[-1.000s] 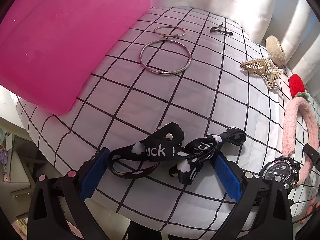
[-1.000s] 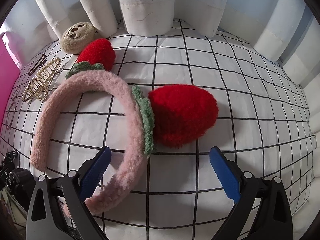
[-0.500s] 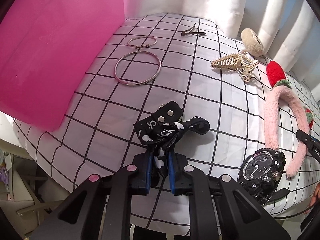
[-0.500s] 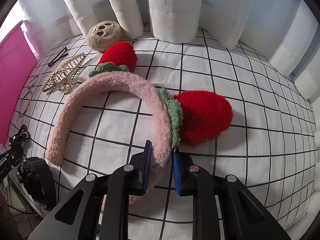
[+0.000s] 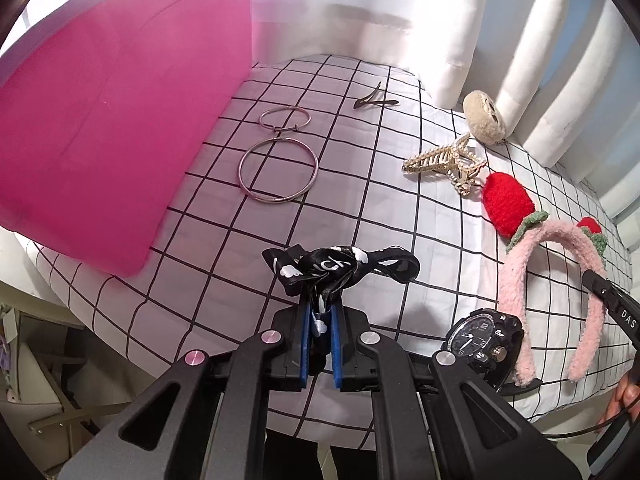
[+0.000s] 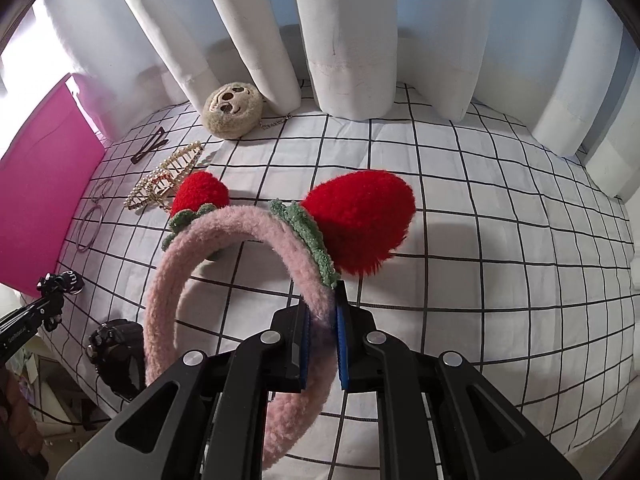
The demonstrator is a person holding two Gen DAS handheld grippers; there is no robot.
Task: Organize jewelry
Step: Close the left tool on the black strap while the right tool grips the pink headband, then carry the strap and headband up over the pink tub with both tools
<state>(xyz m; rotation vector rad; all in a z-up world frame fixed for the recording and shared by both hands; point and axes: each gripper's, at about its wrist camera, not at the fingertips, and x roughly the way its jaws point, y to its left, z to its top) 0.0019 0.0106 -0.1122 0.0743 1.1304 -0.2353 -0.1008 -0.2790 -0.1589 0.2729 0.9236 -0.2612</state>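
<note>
My left gripper point(image 5: 319, 312) is shut on a black ribbon strap with white clouds and lettering point(image 5: 336, 266) and holds it bunched up above the checked cloth point(image 5: 352, 160). My right gripper point(image 6: 323, 312) is shut on a fluffy pink headband point(image 6: 240, 224) with two red strawberry ears point(image 6: 360, 216); the band is lifted and tilted off the cloth. The headband also shows in the left wrist view point(image 5: 516, 280). A pink box point(image 5: 104, 120) stands at the left.
On the cloth lie two silver bangles point(image 5: 280, 168), a dark hair clip point(image 5: 372, 98), a gold pearl claw clip point(image 5: 444, 160), a beige plush sloth face point(image 6: 232, 110) and a black wristwatch point(image 5: 484, 338). White curtains point(image 6: 348, 32) hang behind. The cloth's front edge drops off near me.
Both grippers went from open to shut: the left on the black strap, the right on the headband. Both items have since been lifted off the cloth.
</note>
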